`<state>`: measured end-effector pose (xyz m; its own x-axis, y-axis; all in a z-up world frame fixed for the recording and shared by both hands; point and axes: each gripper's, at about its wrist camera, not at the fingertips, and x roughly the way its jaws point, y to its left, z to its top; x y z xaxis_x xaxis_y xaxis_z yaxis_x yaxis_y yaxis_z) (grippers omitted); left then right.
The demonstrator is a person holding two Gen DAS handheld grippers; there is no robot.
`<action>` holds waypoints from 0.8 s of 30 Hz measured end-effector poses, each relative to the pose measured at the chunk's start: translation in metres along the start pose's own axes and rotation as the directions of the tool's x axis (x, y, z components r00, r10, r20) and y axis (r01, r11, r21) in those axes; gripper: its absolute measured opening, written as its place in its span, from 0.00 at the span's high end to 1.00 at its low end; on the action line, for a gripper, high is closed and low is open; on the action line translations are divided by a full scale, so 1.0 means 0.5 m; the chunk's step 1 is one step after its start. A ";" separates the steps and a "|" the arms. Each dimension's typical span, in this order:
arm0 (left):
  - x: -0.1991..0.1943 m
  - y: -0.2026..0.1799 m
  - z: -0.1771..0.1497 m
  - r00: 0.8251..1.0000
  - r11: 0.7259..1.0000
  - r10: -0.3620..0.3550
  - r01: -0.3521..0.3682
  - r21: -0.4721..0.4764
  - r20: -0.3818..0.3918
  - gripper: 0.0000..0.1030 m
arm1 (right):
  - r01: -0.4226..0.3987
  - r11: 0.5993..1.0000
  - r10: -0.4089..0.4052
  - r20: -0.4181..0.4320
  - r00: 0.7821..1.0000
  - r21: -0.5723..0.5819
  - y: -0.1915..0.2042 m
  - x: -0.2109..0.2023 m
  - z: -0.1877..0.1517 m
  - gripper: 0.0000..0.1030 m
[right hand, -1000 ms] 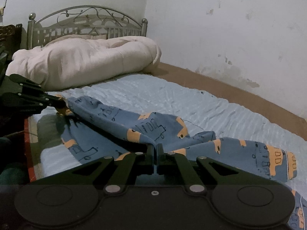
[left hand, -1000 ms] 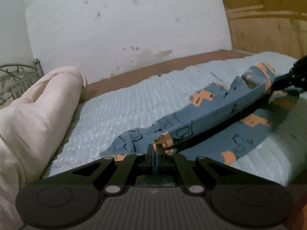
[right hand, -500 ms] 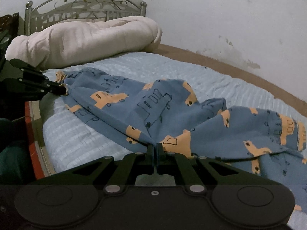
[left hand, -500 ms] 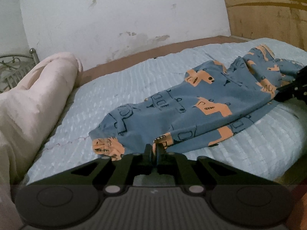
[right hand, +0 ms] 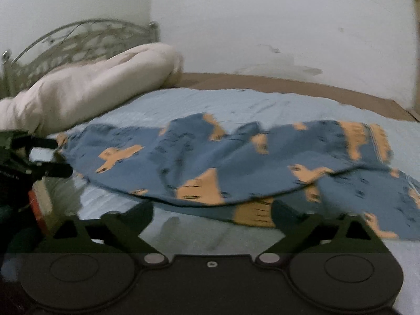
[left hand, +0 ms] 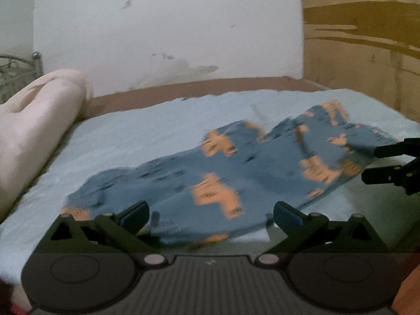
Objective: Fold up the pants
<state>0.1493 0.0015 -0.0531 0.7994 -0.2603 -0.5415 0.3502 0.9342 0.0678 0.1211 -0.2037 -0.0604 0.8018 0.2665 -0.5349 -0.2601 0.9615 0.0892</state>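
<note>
The blue pants (left hand: 236, 168) with orange vehicle prints lie folded over on the light blue bedsheet (left hand: 131, 141). My left gripper (left hand: 211, 212) is at their near edge, its jaws opening wide; cloth lies between the fingers but the pads do not press it. In the right wrist view the pants (right hand: 210, 157) spread across the bed. My right gripper (right hand: 212, 210) sits at their near hem, jaws opening too, gripping nothing. Each gripper shows in the other's view: the right gripper (left hand: 388, 162) at the far right, the left gripper (right hand: 44, 157) at the far left, both spread.
A rolled pink comforter (right hand: 92, 89) lies along the head of the bed, in front of a metal headboard (right hand: 78, 39). A white wall runs behind the bed. A wooden panel (left hand: 354, 39) stands at the foot end. A brown mattress border (left hand: 197, 89) shows past the sheet.
Both grippers were shut on the pants' edge and have let go, jaws now wide. The lifted cloth has come down flat on the bed, folded over itself.
</note>
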 end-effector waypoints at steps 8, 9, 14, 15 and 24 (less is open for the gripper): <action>0.053 -0.129 0.041 0.993 0.994 -0.107 0.106 0.024 0.055 0.01 | 0.227 0.961 -0.232 0.016 0.973 0.159 -0.160 -0.059 -0.006 0.01; 0.059 -0.142 0.045 0.991 0.993 -0.119 0.118 0.020 0.060 0.01 | 0.271 0.946 -0.277 0.012 0.961 0.175 -0.185 -0.065 -0.004 0.01; 0.079 -0.185 0.047 0.987 0.989 -0.147 0.148 -0.005 0.058 0.01 | 0.480 0.842 -0.463 -0.126 0.877 0.245 -0.355 -0.054 0.011 0.02; 0.080 -0.190 0.046 0.987 0.989 -0.148 0.149 -0.011 0.057 0.01 | 0.480 0.834 -0.457 -0.147 0.877 0.270 -0.385 -0.049 0.010 0.06; 0.077 -0.179 0.034 0.991 0.989 -0.132 0.134 -0.066 0.035 0.01 | 0.386 0.880 -0.338 -0.207 0.918 0.277 -0.455 -0.028 0.018 0.86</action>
<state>0.1571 -0.0966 -0.0656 0.7625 -0.3900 -0.5162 0.4215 0.9048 -0.0610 0.1740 -0.4257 -0.0655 0.7129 -0.0943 -0.6949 0.2296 0.9677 0.1042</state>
